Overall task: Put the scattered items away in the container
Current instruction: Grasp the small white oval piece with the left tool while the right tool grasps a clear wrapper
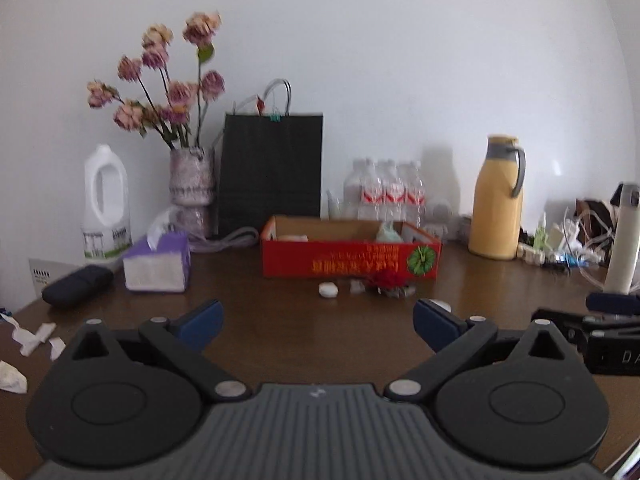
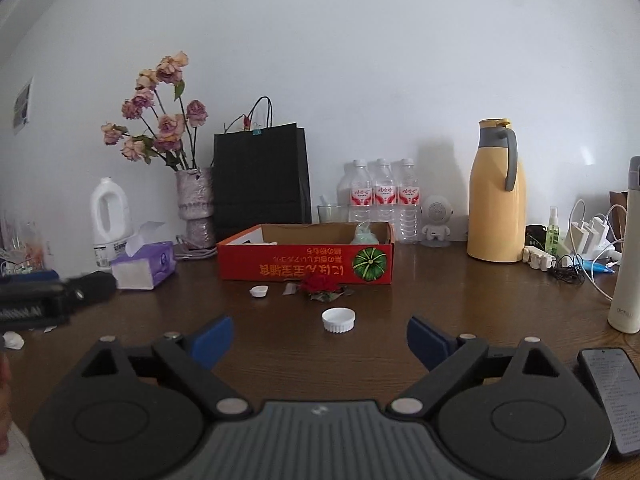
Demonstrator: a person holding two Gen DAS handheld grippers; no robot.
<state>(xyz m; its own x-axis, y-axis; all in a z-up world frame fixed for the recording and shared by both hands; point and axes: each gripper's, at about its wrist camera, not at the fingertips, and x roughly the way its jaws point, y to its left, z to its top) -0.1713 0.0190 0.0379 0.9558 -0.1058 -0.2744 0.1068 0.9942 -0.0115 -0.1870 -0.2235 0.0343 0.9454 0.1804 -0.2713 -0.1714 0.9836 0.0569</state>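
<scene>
A red cardboard box point(image 1: 352, 259) point(image 2: 304, 266) stands open on the brown table, with a pale green item point(image 2: 363, 235) and a flat item inside. In front of it lie a red flower point(image 1: 390, 280) point(image 2: 320, 283), a small white cap point(image 1: 329, 290) point(image 2: 259, 291) and a clear scrap point(image 2: 289, 289). A larger white lid point(image 2: 338, 320) lies nearer my right gripper. Crumpled paper bits point(image 1: 36, 336) lie at the left edge. My left gripper point(image 1: 318, 326) is open and empty. My right gripper point(image 2: 320, 340) is open and empty, just behind the lid.
Along the wall stand a white jug point(image 1: 106, 204), a flower vase point(image 1: 191, 184), a black bag point(image 1: 272, 168), water bottles point(image 2: 382, 196) and a yellow thermos point(image 2: 496, 196). A tissue box point(image 1: 158, 262), a dark case point(image 1: 76, 284), a phone point(image 2: 614, 396), a white flask point(image 2: 626, 264) and chargers point(image 2: 588, 236) are also present.
</scene>
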